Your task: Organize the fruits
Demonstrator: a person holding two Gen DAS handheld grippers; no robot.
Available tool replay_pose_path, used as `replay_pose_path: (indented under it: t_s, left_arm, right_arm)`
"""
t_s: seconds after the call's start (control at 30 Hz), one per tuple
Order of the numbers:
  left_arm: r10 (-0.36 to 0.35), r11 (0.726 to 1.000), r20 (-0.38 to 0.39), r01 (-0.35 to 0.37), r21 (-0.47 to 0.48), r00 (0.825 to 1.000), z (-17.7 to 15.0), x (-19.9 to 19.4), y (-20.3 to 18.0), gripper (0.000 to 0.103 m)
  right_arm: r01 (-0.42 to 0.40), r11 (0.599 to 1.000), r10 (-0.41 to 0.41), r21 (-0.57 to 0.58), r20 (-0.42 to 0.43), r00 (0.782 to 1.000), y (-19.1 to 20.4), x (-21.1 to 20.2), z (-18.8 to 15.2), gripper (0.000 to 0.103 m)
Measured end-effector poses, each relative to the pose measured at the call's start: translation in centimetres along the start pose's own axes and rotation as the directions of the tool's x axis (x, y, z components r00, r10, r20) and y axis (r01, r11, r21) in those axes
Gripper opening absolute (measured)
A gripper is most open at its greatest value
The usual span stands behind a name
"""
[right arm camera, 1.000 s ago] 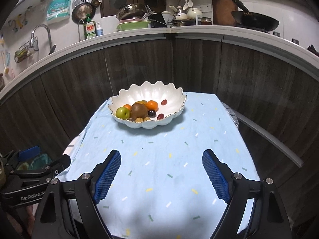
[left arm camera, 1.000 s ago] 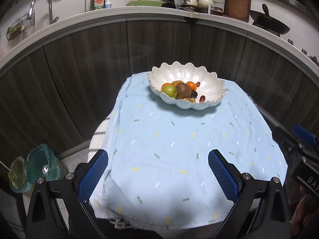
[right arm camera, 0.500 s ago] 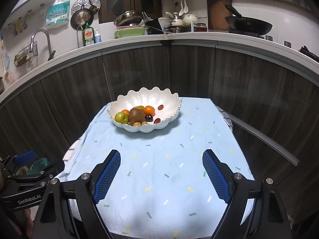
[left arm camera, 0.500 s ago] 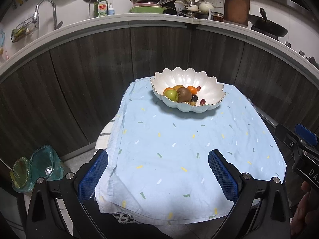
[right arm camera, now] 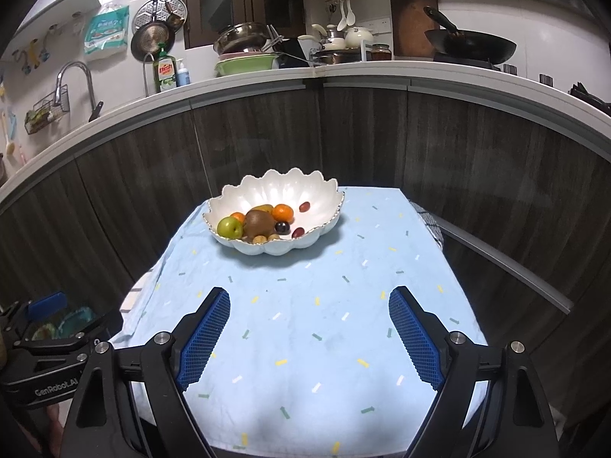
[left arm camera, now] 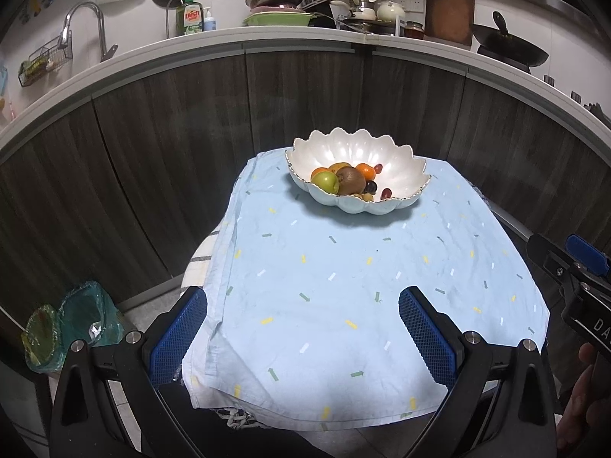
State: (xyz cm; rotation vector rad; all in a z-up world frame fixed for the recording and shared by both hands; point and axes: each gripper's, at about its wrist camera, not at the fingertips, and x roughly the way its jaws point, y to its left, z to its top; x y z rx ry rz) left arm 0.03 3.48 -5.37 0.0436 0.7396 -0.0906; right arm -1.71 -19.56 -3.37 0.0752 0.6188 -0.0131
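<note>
Table: I see a small table under a pale blue cloth with coloured dashes [left arm camera: 343, 286], filling the middle of my view.
Bowl: a white scalloped ceramic bowl [left arm camera: 401, 175] sits at the cloth's 12 o'clock end.
Fruit: inside it, a green apple [left arm camera: 325, 182] at 9 o'clock touches a brown kiwi [left arm camera: 350, 180]; an orange tangerine [left arm camera: 366, 171] lies behind, and a red grape [left arm camera: 386, 193] sits toward 4 o'clock.
Left gripper: my left gripper [left arm camera: 301, 337] hangs over the near cloth edge at 6 o'clock, blue pads wide apart, nothing between them.
Right gripper: my right gripper [left arm camera: 573, 271] shows partly at 3 o'clock; its jaws are cut off.
Floor: green bags [left arm camera: 68, 328] at 8 o'clock.
</note>
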Motion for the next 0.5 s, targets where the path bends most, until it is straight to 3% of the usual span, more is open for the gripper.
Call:
replay_pose_path:
  t_s: [0.5]
  left_arm:
    - [-0.001, 1.0, -0.001, 0.001, 0.004, 1.0, 0.02, 0.26, -0.03, 0.102]
  right_arm:
    - [0.001, 1.0, -0.001, 0.004, -0.004, 1.0, -0.29, 0.06, 0.0, 0.086]
